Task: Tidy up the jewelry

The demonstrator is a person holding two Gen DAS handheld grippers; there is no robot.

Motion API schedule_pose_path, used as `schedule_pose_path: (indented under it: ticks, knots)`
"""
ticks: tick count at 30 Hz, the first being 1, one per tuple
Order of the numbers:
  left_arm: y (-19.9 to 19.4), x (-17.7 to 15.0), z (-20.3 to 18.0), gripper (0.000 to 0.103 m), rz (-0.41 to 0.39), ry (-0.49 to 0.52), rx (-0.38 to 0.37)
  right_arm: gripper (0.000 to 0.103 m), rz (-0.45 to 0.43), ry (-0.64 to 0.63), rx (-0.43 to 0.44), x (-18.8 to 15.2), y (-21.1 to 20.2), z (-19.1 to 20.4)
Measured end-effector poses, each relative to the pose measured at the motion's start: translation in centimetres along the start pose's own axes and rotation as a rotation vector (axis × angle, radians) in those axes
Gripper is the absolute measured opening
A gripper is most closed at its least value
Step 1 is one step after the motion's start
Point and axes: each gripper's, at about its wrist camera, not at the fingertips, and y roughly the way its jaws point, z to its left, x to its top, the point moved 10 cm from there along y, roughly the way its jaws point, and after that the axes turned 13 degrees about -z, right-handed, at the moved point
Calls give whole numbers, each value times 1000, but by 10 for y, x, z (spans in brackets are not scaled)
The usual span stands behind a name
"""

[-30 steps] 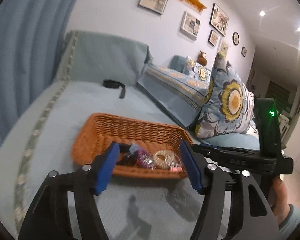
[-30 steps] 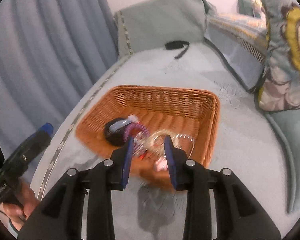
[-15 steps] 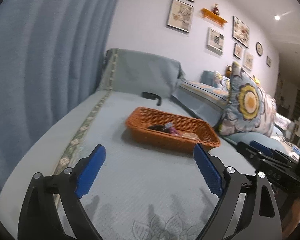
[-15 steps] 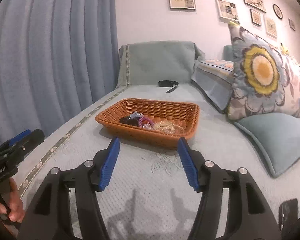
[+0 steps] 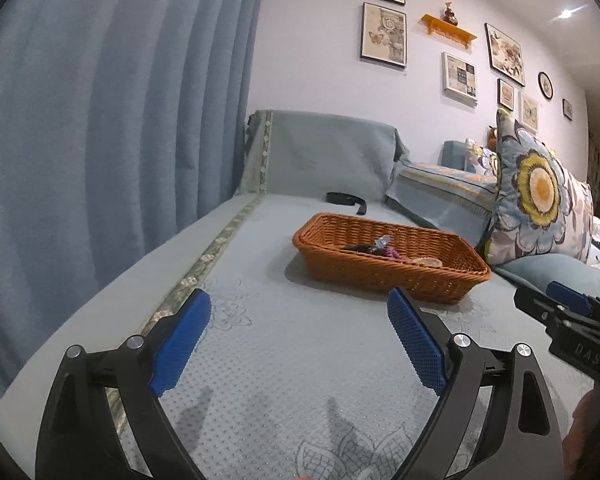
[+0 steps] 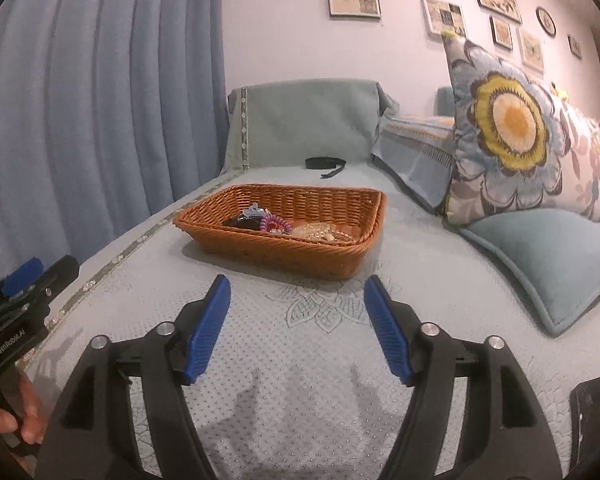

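Observation:
An orange wicker basket [image 5: 428, 280] [image 6: 284, 254] sits on the blue-grey sofa cover. In it lie a dark item [image 6: 246, 222], a pink-purple coil band [image 6: 276, 223] and gold beaded jewelry [image 6: 316, 233]. My left gripper [image 5: 298, 310] is open and empty, held back from the basket, which lies ahead and slightly right. My right gripper [image 6: 297, 294] is open and empty, a short way in front of the basket's near wall. Each gripper shows at the edge of the other's view: the right [image 5: 568, 312], the left [image 6: 24, 280].
A black strap [image 6: 325, 163] lies on the cover behind the basket. Flowered cushions [image 6: 512, 136] and a plain blue cushion [image 6: 548, 256] stand to the right. Blue curtains [image 5: 100, 120] hang on the left. A dark flat object [image 6: 590, 402] lies at the lower right.
Both grippers have pulled back from the basket and opened wider. One second ago the right gripper was nearly shut right over the jewelry; now the basket is farther off.

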Motion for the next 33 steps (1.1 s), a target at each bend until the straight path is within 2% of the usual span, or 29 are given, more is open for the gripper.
schedule_pose_path:
  ticks: [7,20,24,33]
  knots:
    - [-4,0,2,90,-9,12,18,72,-31,-32,27,5,-6,17]
    - [-1,1,-6,91,-11,48,23,73,-14,-19,13,-2,0,13]
    - [0,1,-8,91,-10,56,24,77,-10,-9,12,-3,0,11]
    - [0,1,-9,91,-11,59,25,78,-2,7,12,-4,2,9]
